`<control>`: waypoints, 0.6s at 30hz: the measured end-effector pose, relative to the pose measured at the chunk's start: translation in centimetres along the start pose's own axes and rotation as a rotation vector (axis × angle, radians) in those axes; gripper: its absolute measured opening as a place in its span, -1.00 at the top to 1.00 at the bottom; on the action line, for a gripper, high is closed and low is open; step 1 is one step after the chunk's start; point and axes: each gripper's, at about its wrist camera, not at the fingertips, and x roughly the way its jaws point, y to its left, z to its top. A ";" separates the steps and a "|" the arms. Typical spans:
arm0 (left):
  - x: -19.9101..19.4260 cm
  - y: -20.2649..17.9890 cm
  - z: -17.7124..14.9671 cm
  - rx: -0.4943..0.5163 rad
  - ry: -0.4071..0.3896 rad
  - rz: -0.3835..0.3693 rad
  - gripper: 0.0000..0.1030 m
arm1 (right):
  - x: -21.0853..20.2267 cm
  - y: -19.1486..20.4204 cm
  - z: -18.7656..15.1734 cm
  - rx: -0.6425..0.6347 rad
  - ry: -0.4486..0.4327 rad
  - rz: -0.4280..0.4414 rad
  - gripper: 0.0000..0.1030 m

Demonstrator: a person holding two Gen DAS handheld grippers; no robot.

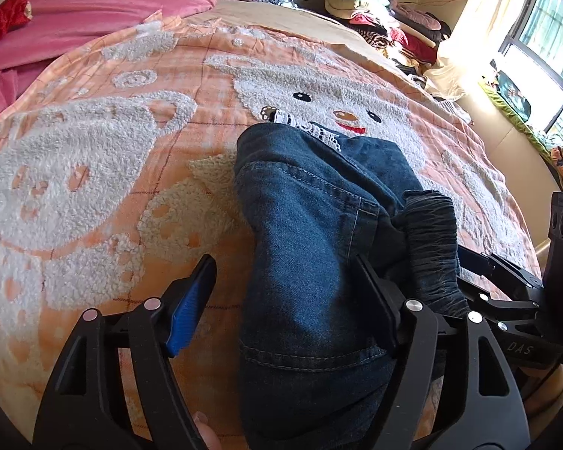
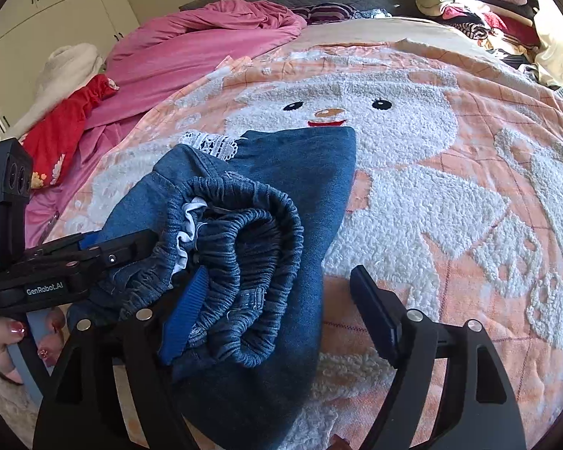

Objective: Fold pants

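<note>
Dark blue denim pants (image 1: 300,206) lie folded on an orange blanket (image 1: 94,187) with a white bear pattern. Their elastic waistband (image 2: 251,232) is bunched on top at the near end, and white lace trim (image 2: 214,144) shows at the far end. My left gripper (image 1: 289,300) is open astride the near left part of the pants; its blue pad stands clear of the cloth and the other finger rests against it. My right gripper (image 2: 281,311) is open too, with the waistband against its blue pad and its other finger clear over the blanket. A hand holds the left gripper (image 2: 75,262).
A pink quilt (image 2: 206,45) and a red garment (image 2: 63,127) lie at the far left of the bed. A pile of clothes (image 2: 469,11) sits at the far right near a bright window (image 1: 544,37). White wardrobe doors (image 2: 56,7) stand behind the bed.
</note>
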 end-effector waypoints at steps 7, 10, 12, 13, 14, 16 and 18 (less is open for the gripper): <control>-2.4 -0.2 -0.6 0.010 -0.044 0.012 -0.54 | -2.6 0.9 -0.7 -0.039 -0.056 -0.058 -0.73; -3.5 -0.4 -0.8 0.010 -0.062 0.014 -0.59 | -3.7 1.1 -0.9 -0.043 -0.080 -0.067 -0.82; -4.3 -0.6 -1.0 0.016 -0.076 0.019 -0.63 | -4.4 1.2 -1.1 -0.041 -0.093 -0.076 -0.82; -4.6 -0.7 -1.0 0.018 -0.084 0.021 -0.65 | -4.8 1.2 -1.1 -0.039 -0.099 -0.076 -0.82; -4.9 -0.7 -1.1 0.021 -0.089 0.021 -0.68 | -5.1 1.3 -1.2 -0.037 -0.105 -0.079 -0.82; -5.5 -0.9 -1.2 0.024 -0.100 0.020 -0.70 | -5.8 1.3 -1.4 -0.037 -0.118 -0.092 -0.82; -5.9 -1.1 -1.2 0.028 -0.109 0.021 -0.72 | -6.3 1.4 -1.5 -0.035 -0.129 -0.094 -0.82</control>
